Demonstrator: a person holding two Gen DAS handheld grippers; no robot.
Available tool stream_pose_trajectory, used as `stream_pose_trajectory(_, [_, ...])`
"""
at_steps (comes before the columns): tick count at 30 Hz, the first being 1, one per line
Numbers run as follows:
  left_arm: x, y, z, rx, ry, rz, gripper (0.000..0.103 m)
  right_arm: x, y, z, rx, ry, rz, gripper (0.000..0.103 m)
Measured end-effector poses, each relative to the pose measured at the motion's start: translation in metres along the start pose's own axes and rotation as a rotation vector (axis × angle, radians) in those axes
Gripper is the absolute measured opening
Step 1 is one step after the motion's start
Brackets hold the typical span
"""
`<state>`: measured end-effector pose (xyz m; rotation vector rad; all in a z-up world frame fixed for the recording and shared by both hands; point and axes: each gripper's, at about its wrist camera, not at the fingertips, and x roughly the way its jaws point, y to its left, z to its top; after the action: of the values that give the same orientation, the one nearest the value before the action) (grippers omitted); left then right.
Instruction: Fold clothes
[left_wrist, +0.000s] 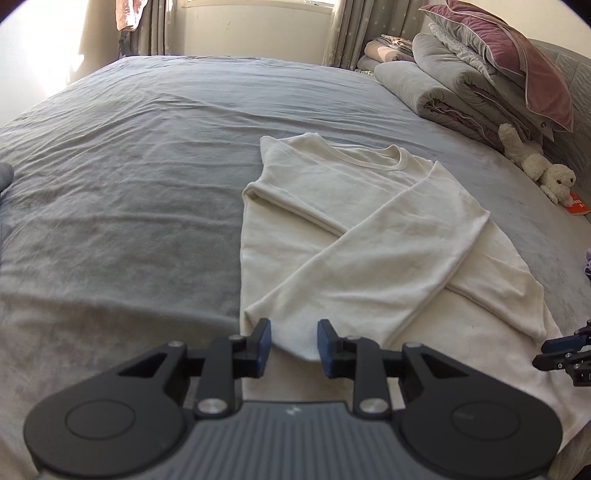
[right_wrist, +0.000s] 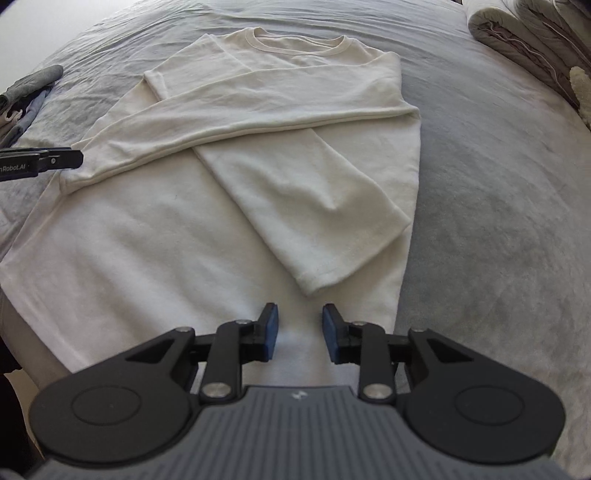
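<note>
Cream long-sleeved top (left_wrist: 369, 236) lies flat on grey bed sheet (left_wrist: 129, 166), round neckline toward far edge, hem toward grippers. Both sleeves folded in, crossing over chest in an X; cuffs end near hem. Fabric soft, lightly creased, ribbed collar. Left gripper (left_wrist: 293, 345) hovers over near cuff, blue pads apart, nothing pinched between them. Right gripper (right_wrist: 300, 334) over lower body of top, just short of other cuff, pads likewise parted and empty. Rolled blankets (left_wrist: 454, 85) and plush toy (left_wrist: 535, 166) off to right side
</note>
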<state>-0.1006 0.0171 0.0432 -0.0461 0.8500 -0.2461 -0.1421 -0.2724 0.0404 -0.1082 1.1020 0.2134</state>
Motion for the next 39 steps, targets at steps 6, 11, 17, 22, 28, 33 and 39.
stream_pose_trajectory(6, [-0.034,-0.001,-0.050,0.003,0.029,0.059,0.039,-0.022,-0.002,-0.045,0.091,-0.058,0.006,0.032])
stream_pose_trajectory(11, [-0.051,0.001,-0.076,0.027,0.016,0.056,0.039,-0.038,-0.005,-0.074,0.173,-0.070,0.025,0.030])
stream_pose_trajectory(17, [-0.060,0.009,-0.081,-0.035,0.020,0.057,0.038,-0.048,-0.008,-0.096,0.249,-0.101,0.049,0.030])
stream_pose_trajectory(22, [-0.061,0.012,-0.087,-0.065,0.003,0.045,0.037,-0.056,-0.014,-0.111,0.346,-0.167,0.071,0.029])
stream_pose_trajectory(28, [-0.064,0.014,-0.086,-0.088,0.013,0.041,0.025,-0.071,-0.023,-0.119,0.460,-0.282,0.026,0.053])
stream_pose_trajectory(33, [-0.062,0.018,-0.086,-0.132,0.019,0.019,0.019,-0.063,-0.026,-0.118,0.482,-0.257,-0.014,0.066])
stream_pose_trajectory(39, [-0.063,0.021,-0.085,-0.190,0.016,0.002,0.009,-0.052,-0.018,-0.116,0.454,-0.220,0.017,0.018])
